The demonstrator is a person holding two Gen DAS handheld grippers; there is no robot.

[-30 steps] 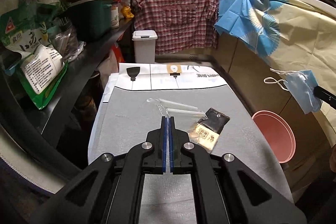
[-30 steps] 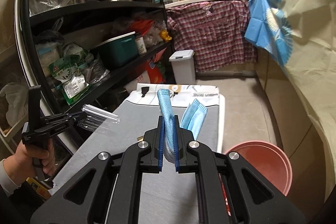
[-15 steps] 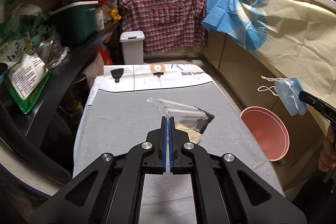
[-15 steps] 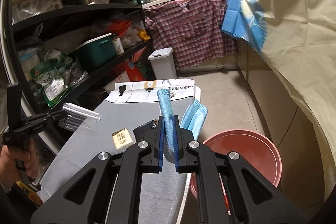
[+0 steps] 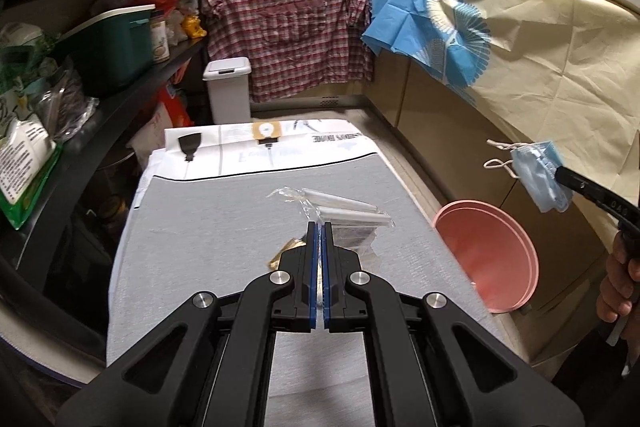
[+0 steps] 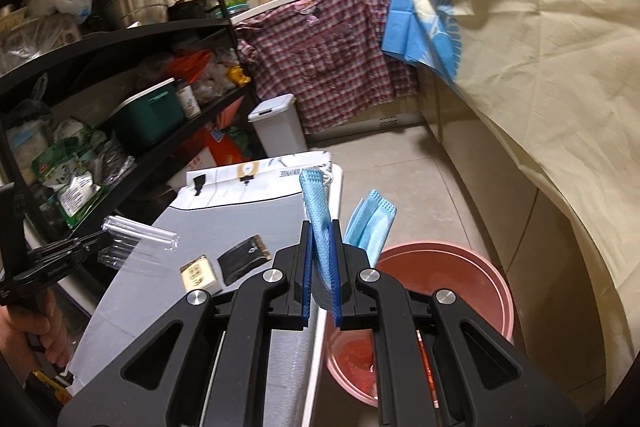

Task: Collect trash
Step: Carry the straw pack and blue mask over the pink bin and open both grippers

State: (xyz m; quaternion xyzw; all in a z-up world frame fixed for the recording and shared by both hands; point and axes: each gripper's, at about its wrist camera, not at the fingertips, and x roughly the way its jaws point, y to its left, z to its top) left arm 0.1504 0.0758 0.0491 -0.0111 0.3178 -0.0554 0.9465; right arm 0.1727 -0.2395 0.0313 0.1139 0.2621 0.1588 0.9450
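Two grippers in use. Left gripper (image 5: 319, 227): jaws pressed together, pinching a clear plastic wrapper (image 5: 344, 213) above the grey table (image 5: 200, 227). Right gripper (image 6: 321, 227): jaws clamped on a blue face mask (image 6: 316, 203), over the table's right edge and the pink bucket (image 6: 460, 267) on the floor. On the table, near: one black packet (image 6: 242, 259), one small tan sachet (image 6: 198, 273)

A crumpled blue face mask (image 6: 320, 211) is hanging over the pink bucket (image 6: 472, 283); clear plastic packaging (image 5: 344, 215) is dangling above two wrappers (image 6: 224, 267) lying on the grey desk (image 5: 200, 219).
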